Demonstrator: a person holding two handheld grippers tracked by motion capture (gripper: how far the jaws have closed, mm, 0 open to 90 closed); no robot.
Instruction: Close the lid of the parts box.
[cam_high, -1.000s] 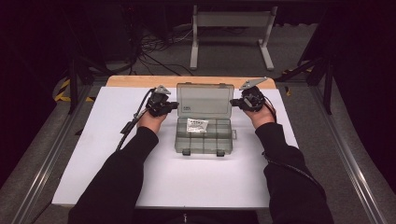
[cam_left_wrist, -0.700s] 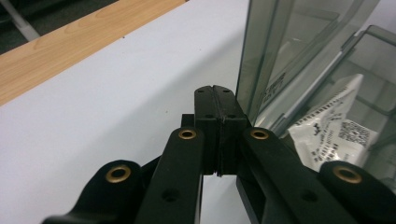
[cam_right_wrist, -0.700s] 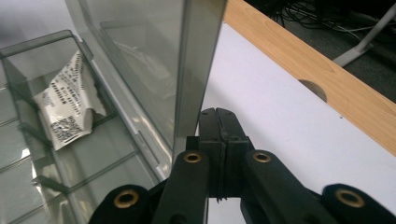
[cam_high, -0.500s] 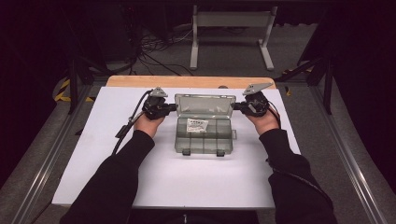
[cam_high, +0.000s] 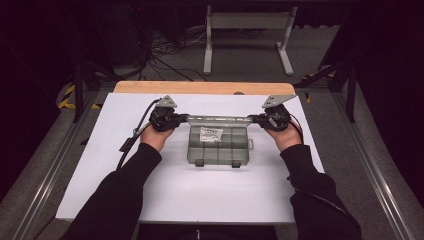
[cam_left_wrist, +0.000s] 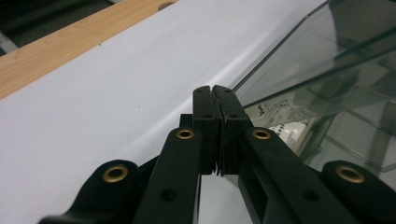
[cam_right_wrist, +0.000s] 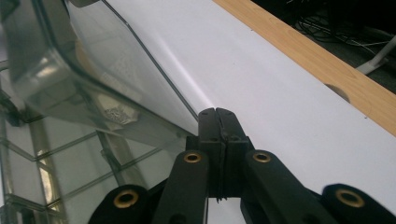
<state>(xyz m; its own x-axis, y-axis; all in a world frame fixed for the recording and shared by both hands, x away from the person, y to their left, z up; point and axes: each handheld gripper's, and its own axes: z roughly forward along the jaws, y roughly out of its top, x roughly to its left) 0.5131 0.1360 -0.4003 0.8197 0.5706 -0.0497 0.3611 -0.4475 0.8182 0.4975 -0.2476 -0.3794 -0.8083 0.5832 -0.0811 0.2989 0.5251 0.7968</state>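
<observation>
A clear plastic compartment box lies on the white table top with a printed paper inside. Its hinged clear lid is raised and leans over the base. My left gripper is shut, its tips against the lid's left end. My right gripper is shut against the lid's right end. In the left gripper view the shut left gripper meets the lid just to its right. In the right gripper view the shut right gripper sits beside the lid, above the compartments.
The white table top has a bare wooden strip along its far edge. Beyond it are a grey metal stand and cables on the floor. A metal rail runs along each side of the table.
The lid has swung up from lying back behind the base and now leans over it. Both grippers have moved toward the person along with its ends.
</observation>
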